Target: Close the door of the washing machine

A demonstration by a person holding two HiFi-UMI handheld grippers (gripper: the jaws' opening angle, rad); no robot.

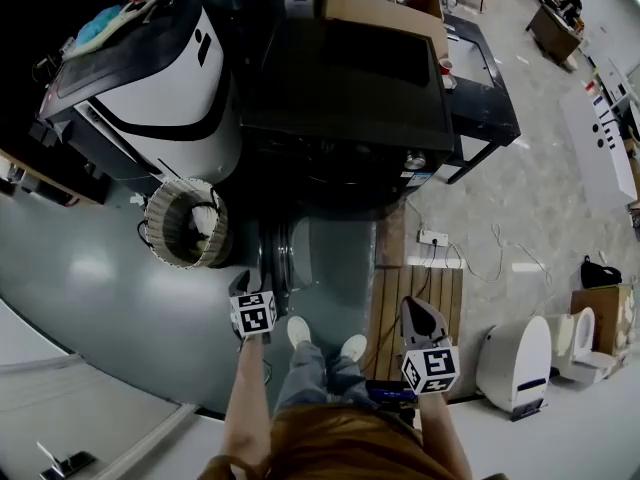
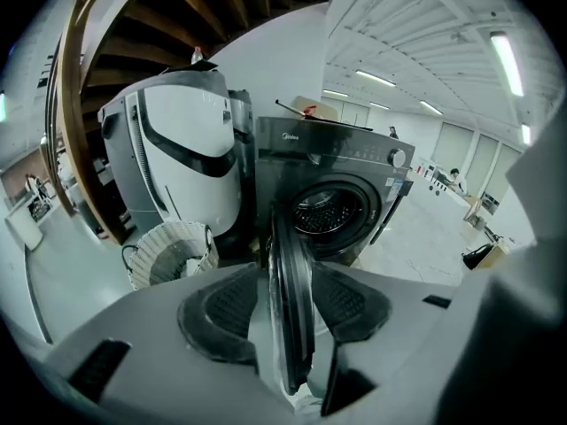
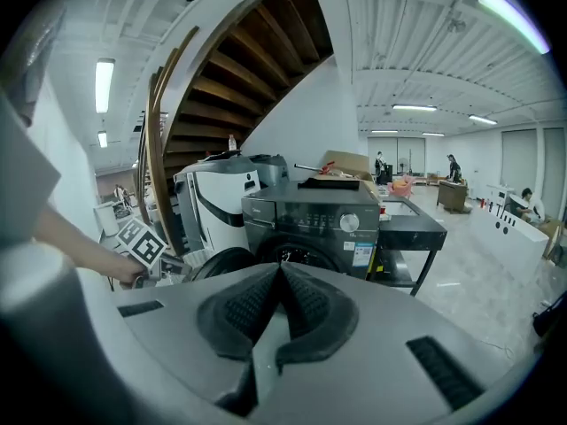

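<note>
Door (image 2: 292, 273) swung open from front of washing machine (image 2: 341, 171); its edge between spread jaws of left gripper (image 1: 243, 286), pads not pressing it; right gripper (image 3: 279, 277) clenched, empty, off to right; basket (image 1: 185, 223) left of door.

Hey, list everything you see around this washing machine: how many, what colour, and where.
washing machine: one, dark grey, centre
door: one, dark, swung open toward the person
white appliance: one, white with black band, left of the washing machine
basket: one, pale woven, floor before the white appliance
cardboard box: one, brown, at the washing machine's far edge
side table: one, black, right of the washing machine
slatted board: one, wooden, floor right of the door
power strip: one, white, floor beyond the slatted board
shoes: two, white, beside the door
left tool: one, grey, jaws apart around the door edge
right tool: one, grey, jaws together, empty
</note>
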